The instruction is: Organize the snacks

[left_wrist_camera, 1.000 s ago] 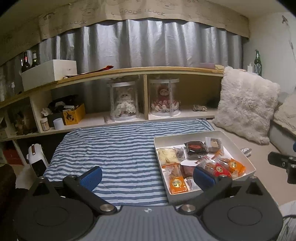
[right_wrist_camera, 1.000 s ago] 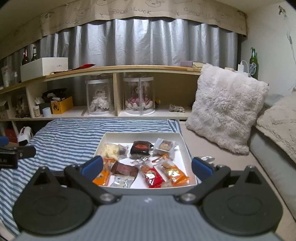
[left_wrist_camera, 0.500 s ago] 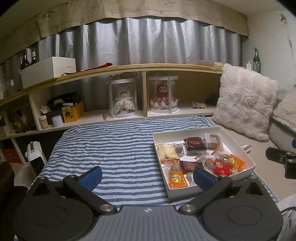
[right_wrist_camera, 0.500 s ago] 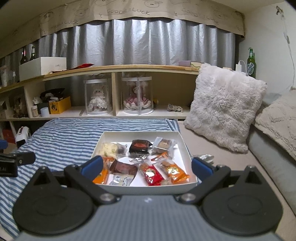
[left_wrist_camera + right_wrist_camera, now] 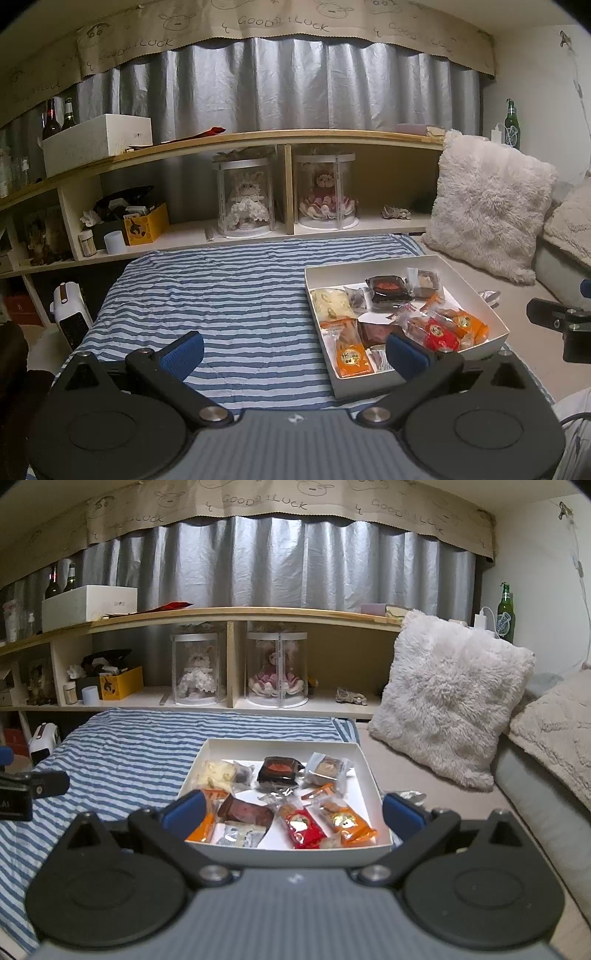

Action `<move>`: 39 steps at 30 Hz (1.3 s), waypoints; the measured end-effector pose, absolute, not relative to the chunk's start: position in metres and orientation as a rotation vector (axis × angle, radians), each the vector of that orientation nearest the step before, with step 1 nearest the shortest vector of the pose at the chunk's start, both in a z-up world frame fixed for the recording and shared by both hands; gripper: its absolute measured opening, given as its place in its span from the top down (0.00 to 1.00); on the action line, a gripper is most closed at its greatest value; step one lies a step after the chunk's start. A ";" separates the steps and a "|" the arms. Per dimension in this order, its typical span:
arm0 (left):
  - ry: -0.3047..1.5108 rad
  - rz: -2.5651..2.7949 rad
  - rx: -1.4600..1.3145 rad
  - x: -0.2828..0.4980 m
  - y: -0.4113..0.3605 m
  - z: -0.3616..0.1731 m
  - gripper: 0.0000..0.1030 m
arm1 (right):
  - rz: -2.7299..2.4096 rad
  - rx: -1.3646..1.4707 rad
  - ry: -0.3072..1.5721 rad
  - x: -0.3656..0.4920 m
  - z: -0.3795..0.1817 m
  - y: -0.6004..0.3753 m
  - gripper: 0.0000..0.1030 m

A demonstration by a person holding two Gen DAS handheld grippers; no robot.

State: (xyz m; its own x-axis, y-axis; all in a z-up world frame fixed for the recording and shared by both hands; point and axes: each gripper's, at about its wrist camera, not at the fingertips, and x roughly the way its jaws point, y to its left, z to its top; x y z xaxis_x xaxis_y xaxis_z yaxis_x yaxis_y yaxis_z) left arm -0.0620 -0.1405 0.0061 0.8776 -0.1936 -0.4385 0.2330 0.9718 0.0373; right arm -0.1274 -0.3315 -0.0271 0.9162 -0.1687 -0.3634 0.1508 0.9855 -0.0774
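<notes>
A white box [image 5: 373, 263] [image 5: 277, 853] of wrapped snacks lies on a blue-striped blanket [image 5: 229, 295] [image 5: 122, 746]. Inside are orange packs [image 5: 351, 357] [image 5: 347, 822], a red pack [image 5: 437, 330] [image 5: 302, 828], a dark brown pack [image 5: 388, 290] [image 5: 277, 771], a pale pack [image 5: 329, 302] [image 5: 218, 771] and others. My left gripper [image 5: 294, 350] is open and empty, held low over the blanket left of the box. My right gripper [image 5: 293, 812] is open and empty, held just in front of the box's near wall.
A wooden shelf [image 5: 295, 137] runs along the back with two doll cases [image 5: 245, 195] [image 5: 276, 670], a yellow box [image 5: 146, 225] and bottles. A fluffy pillow [image 5: 487, 206] [image 5: 447, 698] leans at the right. A silver wrapper [image 5: 412, 795] lies on the beige surface beside the box.
Both grippers have drawn back and tilted up slightly, so the box sits a little farther and lower in each view. Both stay open and empty.
</notes>
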 end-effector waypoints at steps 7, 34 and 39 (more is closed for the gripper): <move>0.448 -0.223 0.090 -0.062 -0.140 0.006 0.00 | -0.165 -0.049 0.381 -0.128 -0.027 -0.331 0.01; 0.450 -0.225 0.087 -0.062 -0.139 0.005 0.00 | -0.168 -0.043 0.384 -0.129 -0.028 -0.330 0.01; 0.451 -0.225 0.086 -0.062 -0.139 0.005 0.00 | -0.169 -0.045 0.385 -0.129 -0.028 -0.329 0.01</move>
State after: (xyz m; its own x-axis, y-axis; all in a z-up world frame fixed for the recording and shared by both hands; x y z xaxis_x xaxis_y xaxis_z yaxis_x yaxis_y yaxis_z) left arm -0.0619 -0.1387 0.0052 0.8759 -0.1960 -0.4409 0.2341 0.9716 0.0332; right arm -0.1290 -0.3291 -0.0280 0.9129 -0.1720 -0.3701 0.1551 0.9850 -0.0754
